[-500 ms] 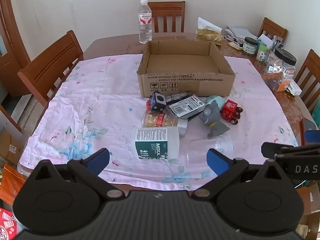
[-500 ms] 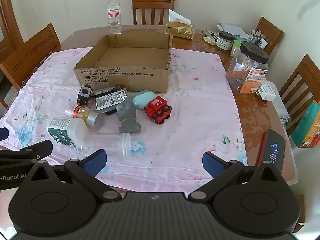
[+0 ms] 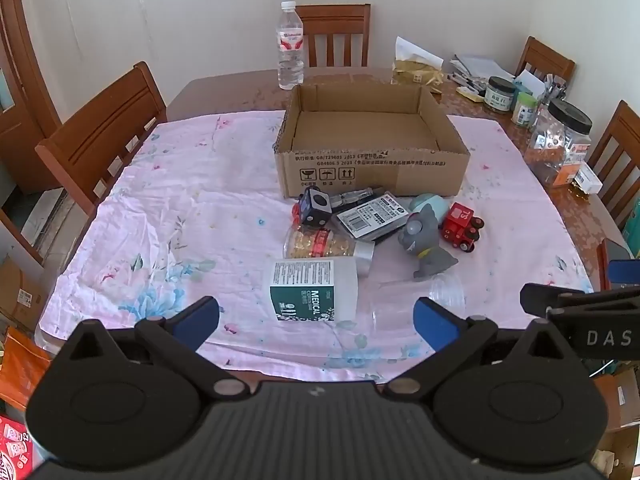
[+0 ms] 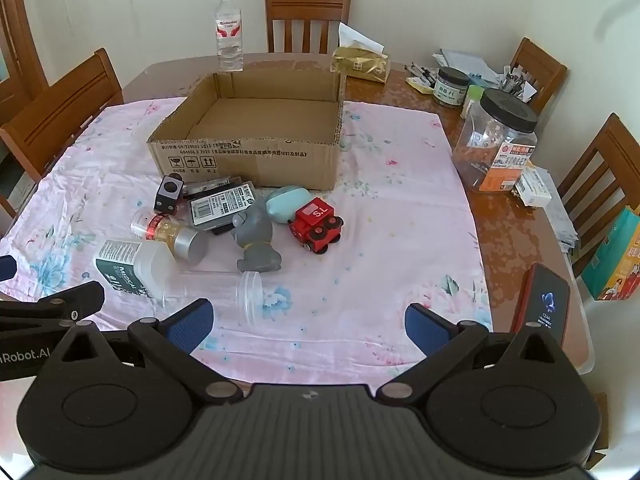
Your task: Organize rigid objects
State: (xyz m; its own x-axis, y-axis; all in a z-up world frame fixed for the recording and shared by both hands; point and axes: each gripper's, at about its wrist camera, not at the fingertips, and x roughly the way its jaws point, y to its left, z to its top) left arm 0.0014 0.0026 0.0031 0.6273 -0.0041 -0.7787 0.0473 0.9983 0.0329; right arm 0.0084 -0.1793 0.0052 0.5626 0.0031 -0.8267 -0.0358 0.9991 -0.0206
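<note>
Nothing moved since the earlier frame. Both my hand-held grippers, left (image 3: pixel 316 316) and right (image 4: pixel 308 322), gape wide, empty. Toys and bottles (image 3: pixel 314 290) crowd before the empty box (image 3: pixel 372 168); round bottles may roll off if nudged.

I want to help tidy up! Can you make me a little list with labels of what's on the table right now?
box: cardboard box, open, nothing in it
toys: gray cat and red truck, in front of the box
bottles: white bottle and pill jar, both lying down
cup: clear cup, on its side
left gripper: open, holding nothing
right gripper: open, holding nothing
</note>
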